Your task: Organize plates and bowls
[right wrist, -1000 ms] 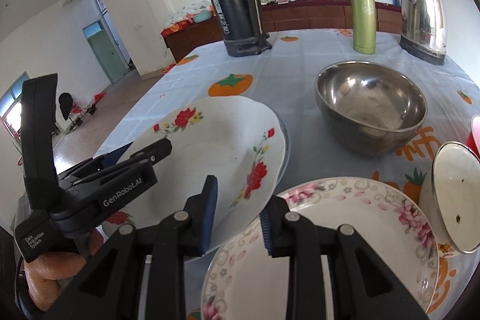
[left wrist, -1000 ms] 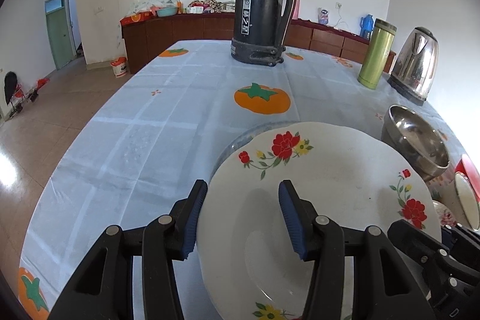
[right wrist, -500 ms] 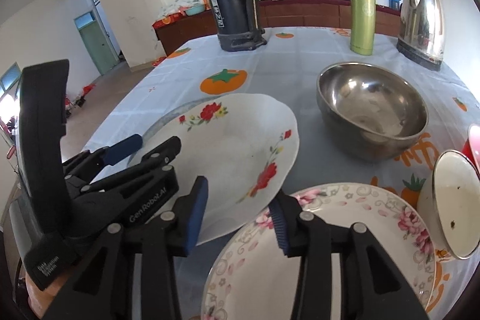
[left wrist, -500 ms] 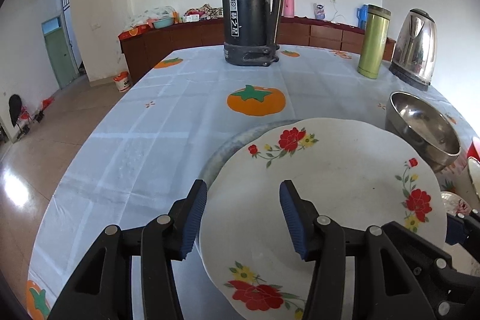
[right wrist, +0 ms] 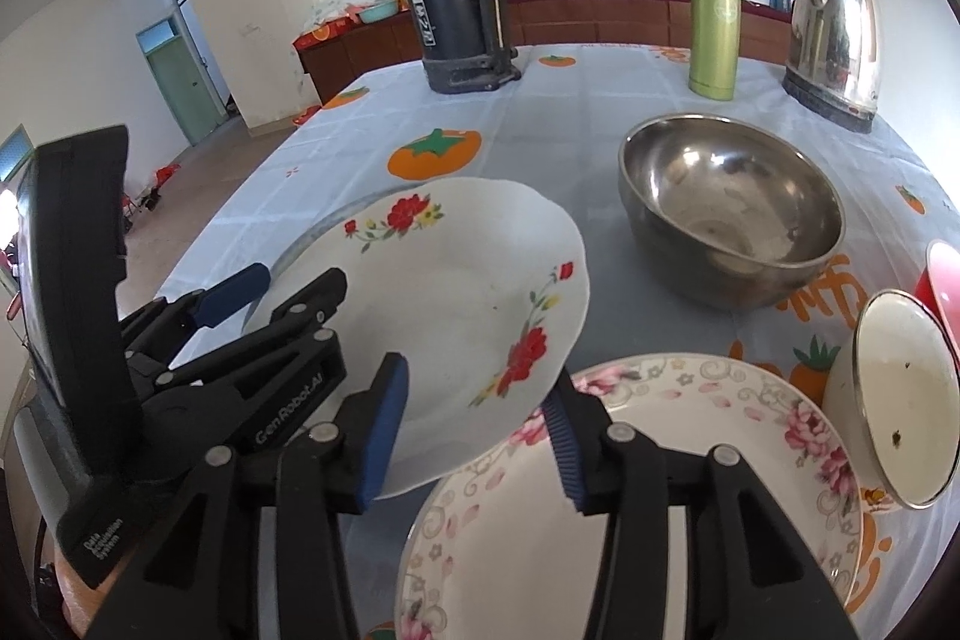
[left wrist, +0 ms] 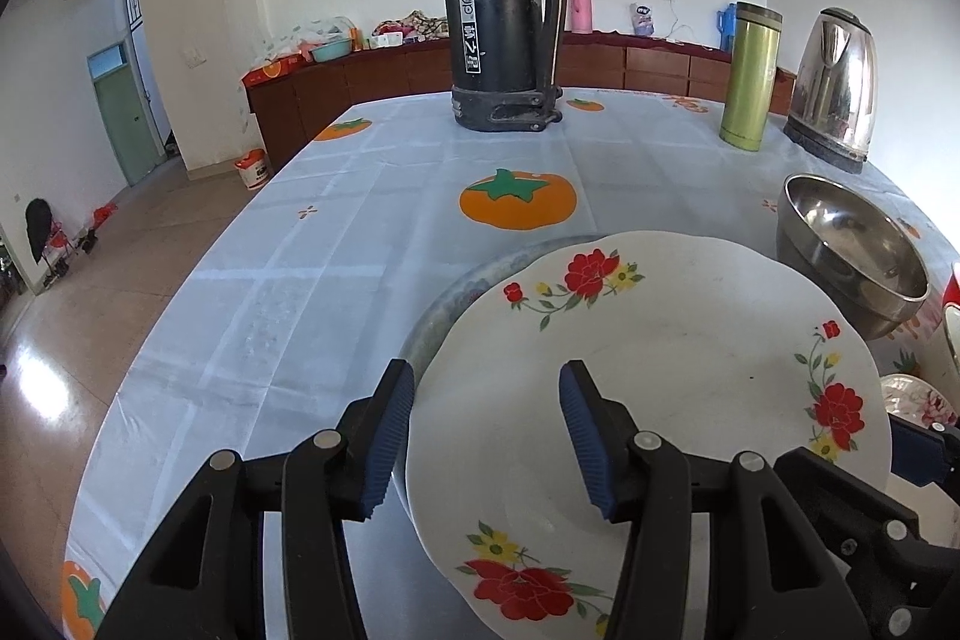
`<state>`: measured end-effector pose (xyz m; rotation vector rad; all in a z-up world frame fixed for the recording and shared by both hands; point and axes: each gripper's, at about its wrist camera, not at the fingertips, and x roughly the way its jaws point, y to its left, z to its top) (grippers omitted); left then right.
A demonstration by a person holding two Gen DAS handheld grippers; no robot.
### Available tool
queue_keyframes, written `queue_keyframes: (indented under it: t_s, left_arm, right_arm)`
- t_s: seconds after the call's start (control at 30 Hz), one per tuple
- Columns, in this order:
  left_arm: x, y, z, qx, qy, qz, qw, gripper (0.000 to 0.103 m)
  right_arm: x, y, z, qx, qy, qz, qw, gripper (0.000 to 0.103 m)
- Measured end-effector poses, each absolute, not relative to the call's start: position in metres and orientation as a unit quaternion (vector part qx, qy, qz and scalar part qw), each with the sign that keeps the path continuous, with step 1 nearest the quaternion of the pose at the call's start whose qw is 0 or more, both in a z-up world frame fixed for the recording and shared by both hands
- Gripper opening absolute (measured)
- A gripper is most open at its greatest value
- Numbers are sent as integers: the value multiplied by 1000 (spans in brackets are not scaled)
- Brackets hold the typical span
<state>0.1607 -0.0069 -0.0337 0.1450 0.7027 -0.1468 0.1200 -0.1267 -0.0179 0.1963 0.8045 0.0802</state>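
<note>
A white plate with red flowers (left wrist: 660,370) (right wrist: 456,292) lies slightly tilted on a grey-rimmed plate (left wrist: 456,292), and its near edge overlaps a pink-flowered plate (right wrist: 660,490). My left gripper (left wrist: 487,439) (right wrist: 303,277) is open and straddles the white plate's left rim, one finger beside the edge and one over the plate. My right gripper (right wrist: 474,430) has its jaws opening. The plate's near rim sits between them, clear of the pads. A steel bowl (right wrist: 732,214) (left wrist: 852,244) stands to the right.
A white enamel bowl (right wrist: 900,400) and a red bowl (right wrist: 945,280) lie at the right edge. A tall black thermos (left wrist: 498,10), a green flask (left wrist: 750,76) and a steel kettle (left wrist: 834,82) stand at the table's far side. The table's left edge drops to the floor.
The right jaws have spread apart from the white plate's rim. The plate has settled lower and flatter onto the plate under it. The left gripper's jaws kept the same gap.
</note>
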Motion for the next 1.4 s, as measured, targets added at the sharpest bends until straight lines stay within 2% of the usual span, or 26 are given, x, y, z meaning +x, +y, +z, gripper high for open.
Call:
queue_keyframes:
  t_s: [0.47, 0.6, 0.67, 0.73, 0.77, 1.07, 1.27, 1.4]
  left_arm:
    - [160, -13, -36, 92, 346, -61, 932, 54]
    - [160, -12, -36, 87, 345, -65, 932, 55]
    - [159, -11, -34, 82, 340, -67, 934, 62]
    - [156, -8, -32, 81, 332, -50, 939, 76]
    - [155, -7, -32, 79, 328, -44, 940, 78]
    - [139, 3, -27, 59, 306, -29, 950, 78]
    - [114, 1, -20, 55, 277, -29, 959, 78]
    - [99, -5, -18, 59, 266, -35, 962, 78]
  right_arm:
    - [118, -129, -20, 85, 397, 23, 914, 48]
    - [112, -133, -15, 102, 378, 29, 920, 57]
    - [107, -135, -10, 107, 359, 29, 927, 61]
    - [102, -137, -5, 107, 339, 23, 934, 68]
    - [100, -138, -3, 106, 331, 19, 937, 70]
    - [86, -148, 6, 117, 285, -1, 951, 71]
    - [62, -155, 15, 120, 235, -10, 965, 84]
    - [51, -158, 15, 112, 222, -17, 969, 85]
